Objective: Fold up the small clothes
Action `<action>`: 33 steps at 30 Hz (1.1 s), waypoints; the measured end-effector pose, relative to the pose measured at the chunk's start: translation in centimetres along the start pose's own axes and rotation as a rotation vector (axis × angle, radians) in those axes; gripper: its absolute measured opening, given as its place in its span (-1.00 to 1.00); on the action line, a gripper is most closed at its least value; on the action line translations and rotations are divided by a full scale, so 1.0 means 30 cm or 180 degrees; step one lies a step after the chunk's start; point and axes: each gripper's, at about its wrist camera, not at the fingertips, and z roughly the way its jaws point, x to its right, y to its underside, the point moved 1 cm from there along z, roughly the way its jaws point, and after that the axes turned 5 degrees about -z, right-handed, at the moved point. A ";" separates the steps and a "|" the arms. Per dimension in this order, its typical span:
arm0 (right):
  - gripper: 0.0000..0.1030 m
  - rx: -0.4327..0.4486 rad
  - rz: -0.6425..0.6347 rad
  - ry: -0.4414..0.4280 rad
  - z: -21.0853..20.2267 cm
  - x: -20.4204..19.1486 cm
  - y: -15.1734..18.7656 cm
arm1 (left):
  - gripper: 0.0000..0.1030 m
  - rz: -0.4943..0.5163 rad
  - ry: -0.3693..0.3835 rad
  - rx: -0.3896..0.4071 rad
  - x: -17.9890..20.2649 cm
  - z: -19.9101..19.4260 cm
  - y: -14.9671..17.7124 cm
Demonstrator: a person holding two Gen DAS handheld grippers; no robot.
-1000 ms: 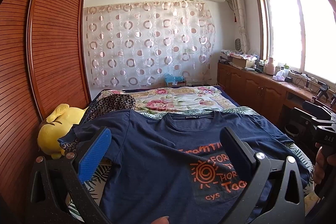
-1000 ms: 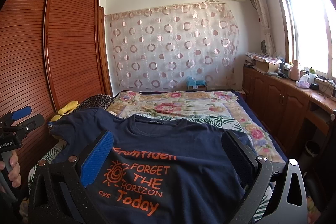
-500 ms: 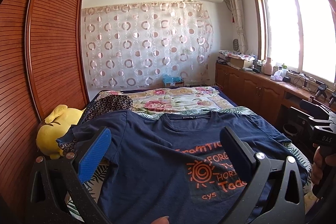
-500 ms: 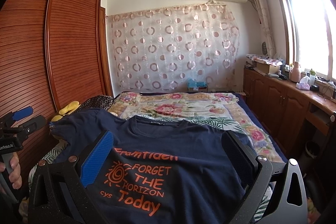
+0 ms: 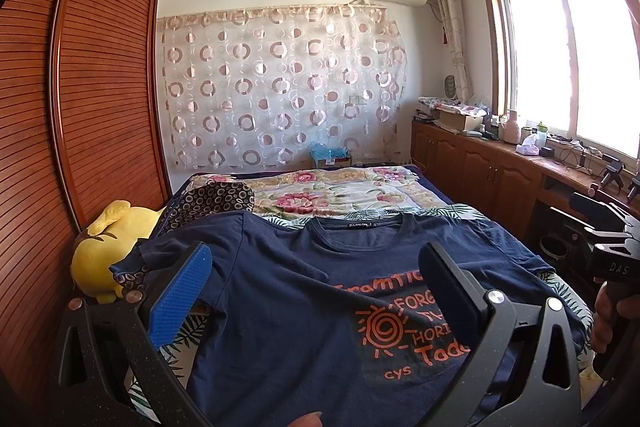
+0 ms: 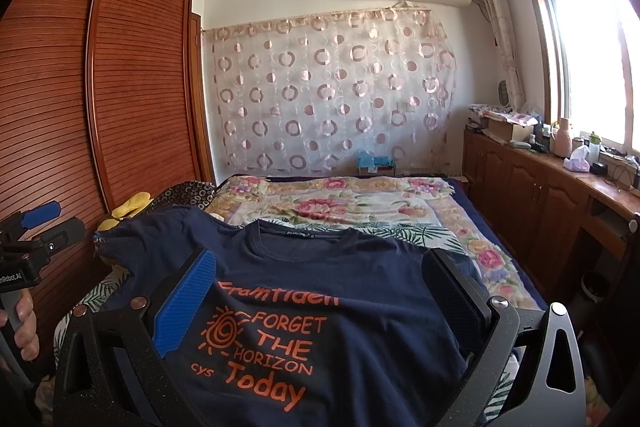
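Navy cotton fills the lower half of both my views: a dark blue T-shirt (image 6: 360,307) lies spread face up on the bed (image 6: 492,259), collar away from me. Its orange print reads "Framtiden", then "FORGET THE HORIZON Today" beside a spiral sun, with a small "cys" at lower left. A label inside the collar carries white lettering too small for me to read.

In the right wrist view my right claw (image 6: 320,291) stands wide open above the chest print, its blue pad on one side and black pad on the other, gripping nothing; whether the tips touch the cloth I cannot tell. At the left edge of that view I see my left claw (image 6: 40,223), with part of a word ending "Robot.AI" on its body, held by a hand (image 6: 22,323).

From the left wrist view the left claw (image 5: 308,275) is equally wide open over the shirt's left half, empty. The right claw (image 5: 604,239) shows at the far right, marked "DAS".

A yellow plush toy (image 5: 104,251) lies against the slatted wardrobe (image 5: 100,87), just beside one sleeve. A floral quilt (image 5: 340,191) covers the bed beyond the collar. On the worktop (image 6: 580,179) under the window sits an open cardboard box (image 6: 508,129); its contents I cannot make out.
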 end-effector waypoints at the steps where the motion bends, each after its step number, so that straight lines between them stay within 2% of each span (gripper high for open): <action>1: 1.00 0.0000 0.0000 0.0002 0.000 0.000 0.000 | 1.00 -0.0001 -0.0002 0.0003 0.000 -0.003 0.002; 33: 1.00 -0.0006 0.0002 -0.0002 -0.003 -0.005 0.004 | 1.00 -0.0012 -0.0022 -0.0020 -0.010 -0.003 0.013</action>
